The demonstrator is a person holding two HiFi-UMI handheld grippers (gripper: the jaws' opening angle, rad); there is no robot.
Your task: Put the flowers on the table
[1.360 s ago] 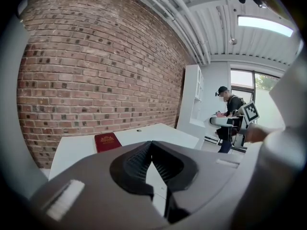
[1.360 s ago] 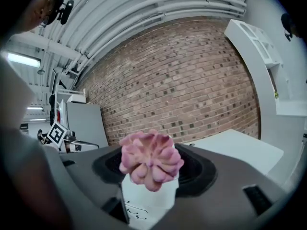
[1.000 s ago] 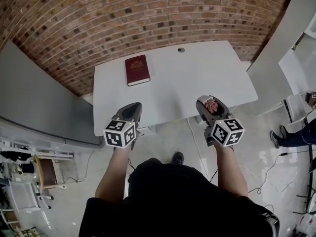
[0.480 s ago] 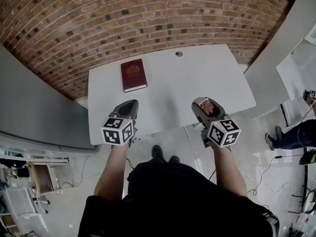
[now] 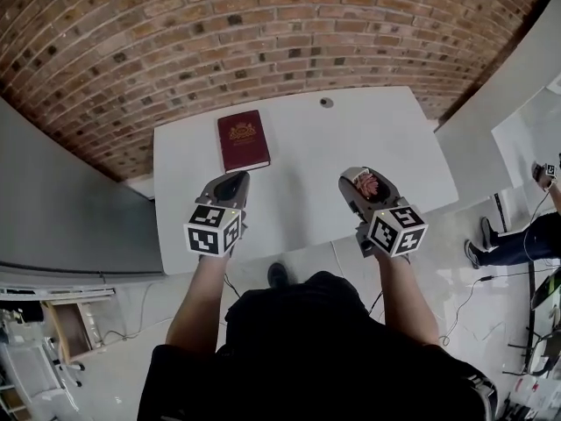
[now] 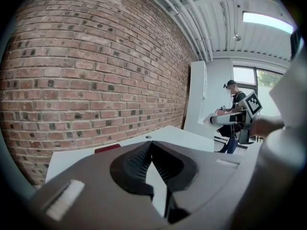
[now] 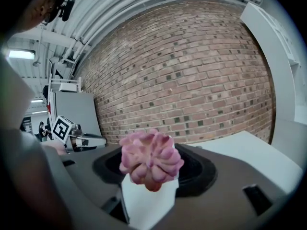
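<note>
Wall of brick (image 5: 263, 42) behind; white table (image 5: 351, 152) set against it, mostly bare. Dark red book (image 5: 243, 140) lies on its far-left part.

Left gripper (image 5: 230, 181) hovers over the near edge just short of the book. Its fingers (image 6: 136, 164) are closed tip to tip with nothing between them.

Right gripper (image 5: 361, 174) is over the near-right part of the table. Its fingers stand wide and clamp a small white pot (image 7: 146, 200), with pink flowers (image 7: 151, 159) upright above it. The load is in the air, not yet on the table.

Judgement: carry phase, set-down next.
- Pick bare surface right of centre, well apart from the book and in from the edge.
- Level the gripper so the pot base meets the table flat.
- Lower until it rests, then open and back straight out so the fingers don't tip it.
- Left gripper isn't needed; keep it aside.
</note>
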